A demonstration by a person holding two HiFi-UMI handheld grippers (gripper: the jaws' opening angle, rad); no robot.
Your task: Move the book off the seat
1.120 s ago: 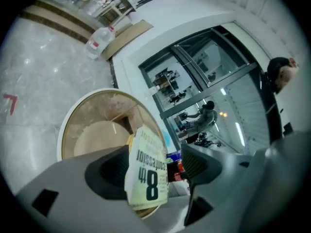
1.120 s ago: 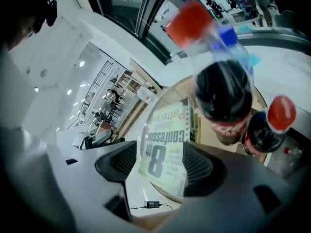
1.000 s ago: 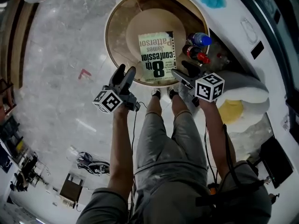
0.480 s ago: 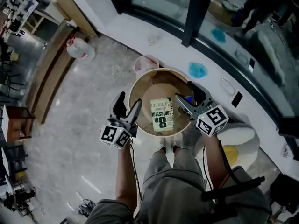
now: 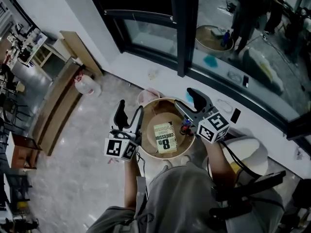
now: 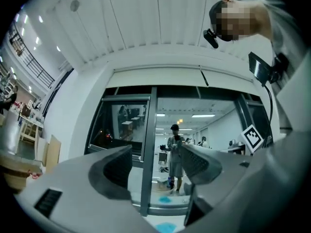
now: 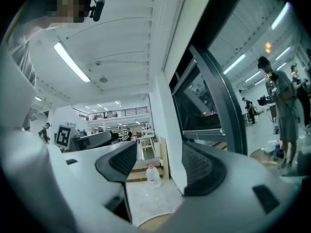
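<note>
Book: lies flat, cover up, on the round wooden seat. About mid-seat, slightly toward the near edge. Nothing touches it.
Seat extras: small bottles at the right edge, just beside the book. Too small to tell more.
Left gripper: jaws wide apart, holds nothing. In the head view it sits over the seat's left edge, apart from the book, with its marker cube toward the person.
Left gripper view: the gap at the left gripper is empty. Only the dark window post and glass show through it.
Right gripper: jaws wide apart, holds nothing. In the head view it sits over the seat's far right edge, clear of the book, with its marker cube toward the person.
Right gripper view: nothing between the 2 pads at the right gripper. The floor and a water jug show through the gap, and the seat's rim shows at the bottom.
Aim: both gripper views look out at the window wall, not down at the seat.
Floor: water jug stands left of the seat, near a wooden board leaning on the wall. A pink item is just behind the seat's far edge. A white cushion is to the seat's right.
Task state: book not yet off the seat.
</note>
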